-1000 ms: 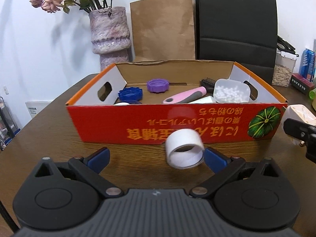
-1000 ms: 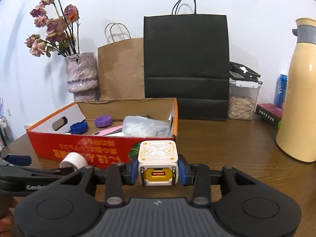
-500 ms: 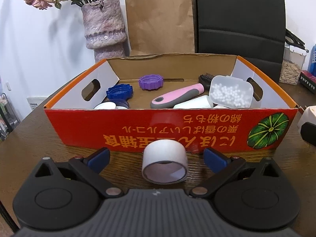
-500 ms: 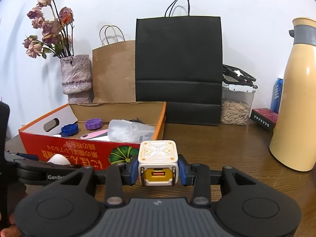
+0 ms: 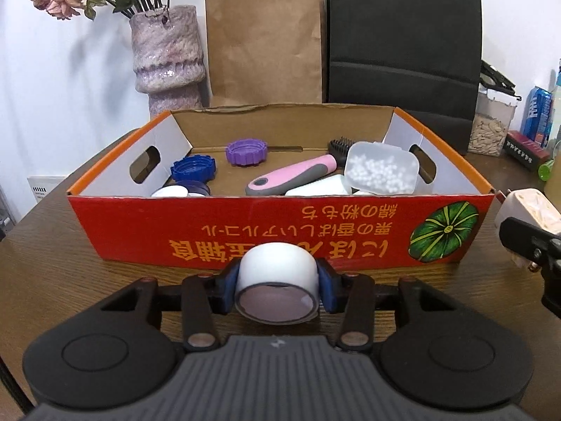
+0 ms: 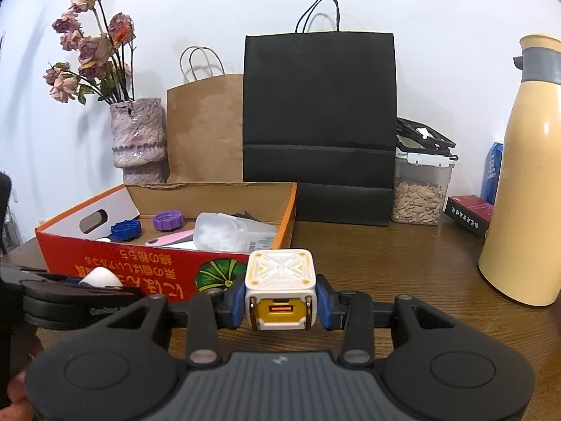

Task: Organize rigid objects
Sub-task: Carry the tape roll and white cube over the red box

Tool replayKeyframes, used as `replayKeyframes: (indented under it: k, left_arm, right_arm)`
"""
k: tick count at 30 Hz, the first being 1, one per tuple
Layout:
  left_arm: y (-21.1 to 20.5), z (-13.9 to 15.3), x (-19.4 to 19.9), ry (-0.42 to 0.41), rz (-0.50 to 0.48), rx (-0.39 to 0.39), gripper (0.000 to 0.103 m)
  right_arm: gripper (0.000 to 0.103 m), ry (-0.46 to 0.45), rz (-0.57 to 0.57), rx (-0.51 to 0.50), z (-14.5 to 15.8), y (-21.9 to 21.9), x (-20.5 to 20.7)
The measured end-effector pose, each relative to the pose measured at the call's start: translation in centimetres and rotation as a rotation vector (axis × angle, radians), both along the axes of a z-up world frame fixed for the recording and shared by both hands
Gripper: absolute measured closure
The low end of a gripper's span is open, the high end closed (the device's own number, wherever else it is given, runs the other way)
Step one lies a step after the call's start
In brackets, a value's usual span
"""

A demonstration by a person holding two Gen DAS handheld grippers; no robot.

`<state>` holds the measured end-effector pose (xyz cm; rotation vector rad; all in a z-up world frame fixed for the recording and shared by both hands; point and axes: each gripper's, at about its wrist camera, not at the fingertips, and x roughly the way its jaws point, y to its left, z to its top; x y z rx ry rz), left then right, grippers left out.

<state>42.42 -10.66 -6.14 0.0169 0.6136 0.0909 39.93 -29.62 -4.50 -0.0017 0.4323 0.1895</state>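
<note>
Since a second ago the left hand-held gripper (image 5: 277, 289) has gone from wide open, with the roll of white tape (image 5: 277, 282) lying loose between its fingers, to having both blue pads against the roll's sides; its jaws are closing, with the roll between them. The view has shifted little, and the red cardboard box (image 5: 280, 231) sits just beyond the roll as before. The right hand-held gripper (image 6: 279, 301) has kept its clamp on the white and yellow cube charger (image 6: 279, 289), unchanged across the frames. Both hand-held grippers point forward and somewhat downward over the brown wooden worktop (image 6: 403, 259), the left toward the box's long front wall, the right toward the box's right corner. The roll lies on its side just in front of the box, its axis running along the fingers and its open end facing the camera. The charger sits upright, port face toward the camera, patterned face up.
</note>
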Motion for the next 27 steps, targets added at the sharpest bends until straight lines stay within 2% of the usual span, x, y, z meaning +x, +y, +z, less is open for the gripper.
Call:
replayKeyframes:
  k: [21,27]
  left_arm:
    - [3.0,3.0,-2.4,-0.068,-0.03,-0.054,0.058]
    - [4.1,3.9,-2.9,-0.1,-0.038,-0.034,0.058]
  right_arm:
    - [0.065,-0.078,0.022,0.031,1.7,3.3,-2.4]
    - [0.065,-0.097,0.014,0.042,2.4,4.5,-2.7]
